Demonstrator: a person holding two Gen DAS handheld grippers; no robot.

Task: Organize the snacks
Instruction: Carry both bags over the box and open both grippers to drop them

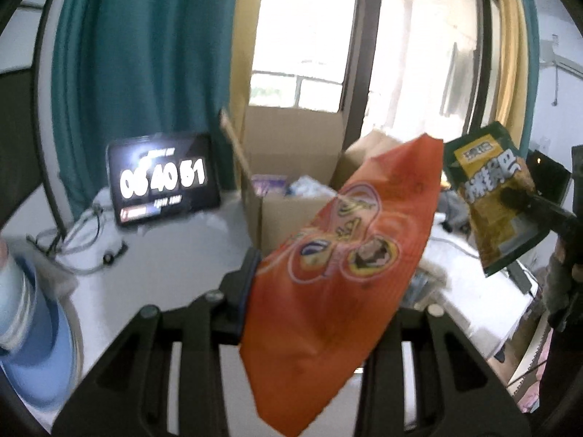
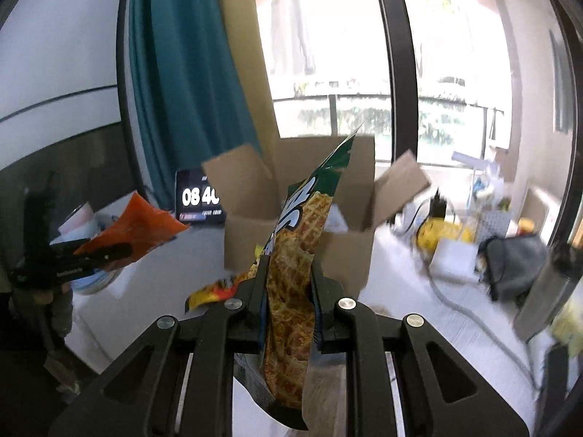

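Observation:
In the left wrist view my left gripper (image 1: 339, 266) is shut on an orange snack bag (image 1: 328, 327), which stands tilted up between the fingers and hides the right one. To its right hangs a green and yellow waffle snack bag (image 1: 492, 196), pinched by my right gripper (image 1: 513, 196). In the right wrist view that bag (image 2: 309, 211) rises upright from my right gripper (image 2: 288, 269), whose pads press on its lower part. The orange bag (image 2: 138, 229) shows at the left, held by the left gripper (image 2: 113, 253). Both bags hang above the table in front of an open cardboard box (image 2: 346, 247).
The box (image 1: 291, 211) has its flaps up and some packets inside. A tablet timer (image 1: 164, 182) stands to its left, with cables and a blue and white bowl (image 1: 36, 346) nearby. A yellow packet (image 2: 215, 291) lies on the white table. A grey pouch (image 2: 510, 262) and clutter sit at the right.

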